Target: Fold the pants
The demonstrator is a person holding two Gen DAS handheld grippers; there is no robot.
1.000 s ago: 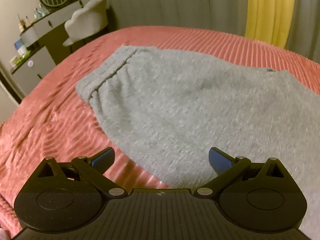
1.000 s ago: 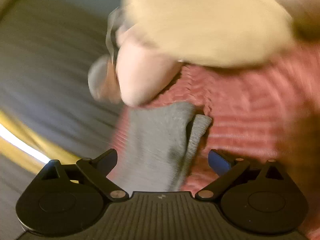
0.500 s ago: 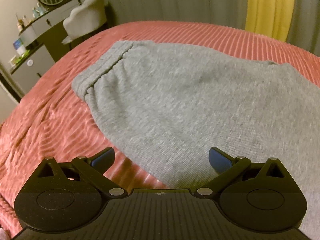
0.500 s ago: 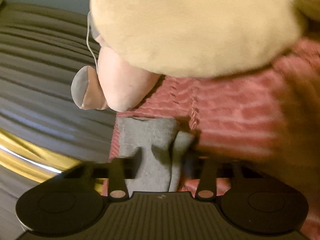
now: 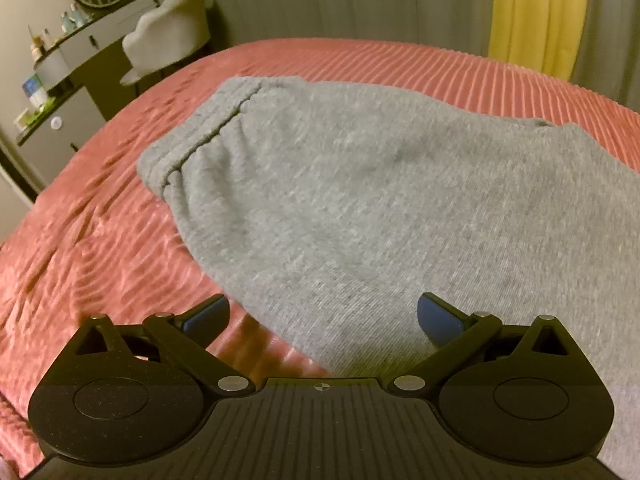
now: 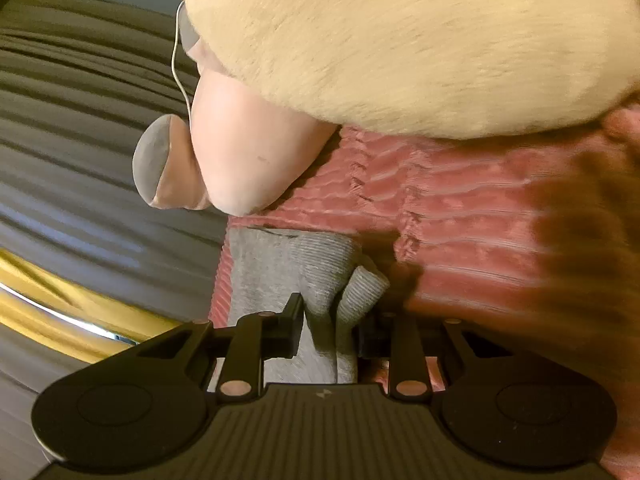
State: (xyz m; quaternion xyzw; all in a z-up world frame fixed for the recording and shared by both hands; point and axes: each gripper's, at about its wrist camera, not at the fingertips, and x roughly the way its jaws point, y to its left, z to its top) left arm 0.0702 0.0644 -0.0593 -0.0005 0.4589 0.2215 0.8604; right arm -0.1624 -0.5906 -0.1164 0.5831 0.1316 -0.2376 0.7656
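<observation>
Pants on red bedspread: right gripper clamps their cuffs, jaws easing apart; left gripper spread wide

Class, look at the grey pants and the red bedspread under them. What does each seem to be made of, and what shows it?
Grey pants: probably a soft matte jersey knit, likely cotton blend; heathered flecks, fine knit lines, ribbed cuff, gathered waistband.
Red bedspread: seemingly plush, corduroy-like fabric; raised parallel ridges with a slight sheen.
</observation>
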